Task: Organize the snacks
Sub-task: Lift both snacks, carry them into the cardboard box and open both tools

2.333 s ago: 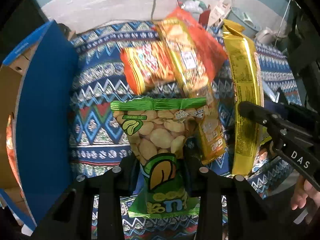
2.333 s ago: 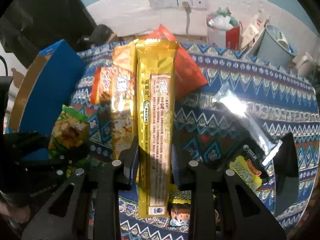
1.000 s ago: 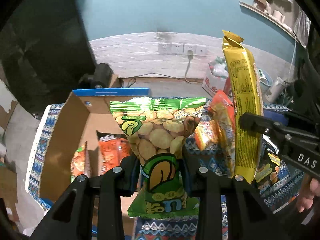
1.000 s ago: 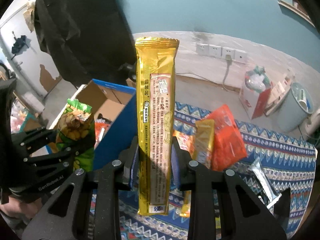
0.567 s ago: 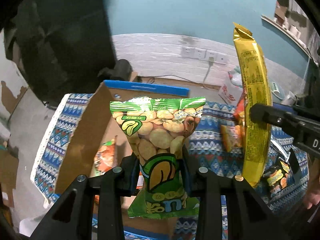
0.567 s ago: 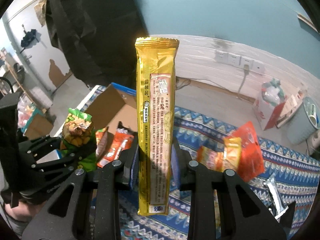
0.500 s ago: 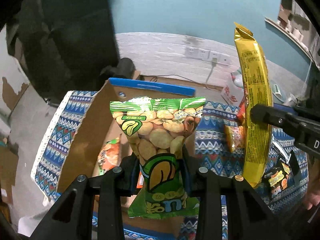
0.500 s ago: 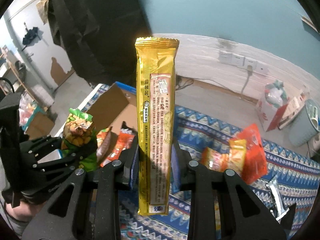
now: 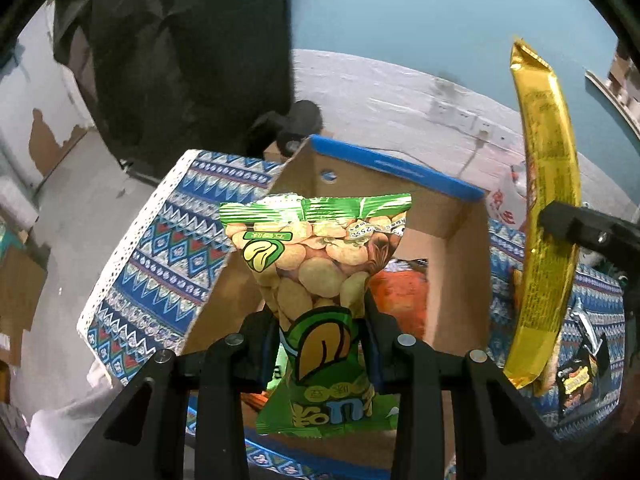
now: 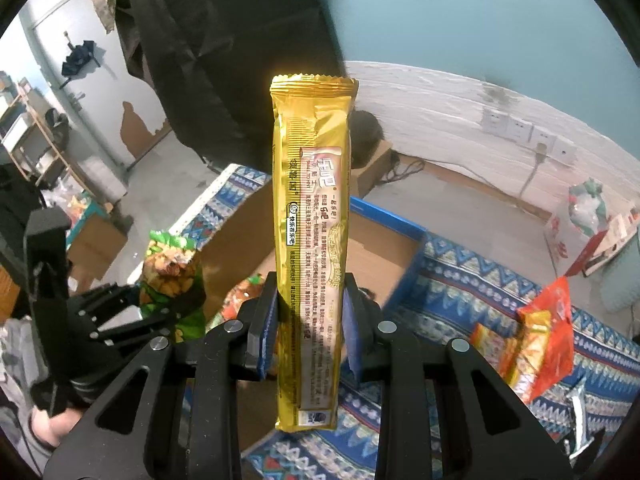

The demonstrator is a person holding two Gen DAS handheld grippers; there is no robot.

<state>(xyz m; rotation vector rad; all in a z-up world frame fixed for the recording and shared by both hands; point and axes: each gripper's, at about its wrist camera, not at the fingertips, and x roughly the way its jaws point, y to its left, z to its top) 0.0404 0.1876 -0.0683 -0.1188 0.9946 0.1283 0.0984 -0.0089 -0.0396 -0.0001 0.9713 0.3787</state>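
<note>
My left gripper (image 9: pixel 320 340) is shut on a green bag of beans (image 9: pixel 320 260), held upright over the open cardboard box (image 9: pixel 456 276) with the blue rim. Orange snack packs (image 9: pixel 400 300) lie on the box floor behind the bag. My right gripper (image 10: pixel 306 320) is shut on a long gold packet (image 10: pixel 312 208), standing upright above the same box (image 10: pixel 372 248). In the left wrist view the gold packet (image 9: pixel 544 200) hangs at the right, over the box's right wall. The right wrist view has the green bag (image 10: pixel 170 268) at the left in the left gripper's black fingers (image 10: pixel 120 320).
The box stands on a blue patterned cloth (image 9: pixel 160 248) whose white edge drops to the floor at the left. Loose orange and yellow snack packs (image 10: pixel 536 340) and a silver wrapper (image 10: pixel 576 404) lie on the cloth to the right. A dark snack bag (image 9: pixel 580 380) lies there too.
Both grippers have swung left with their packets, from beside the box to over its opening. The loose snacks have slid off to the right. Both grips are unchanged.
</note>
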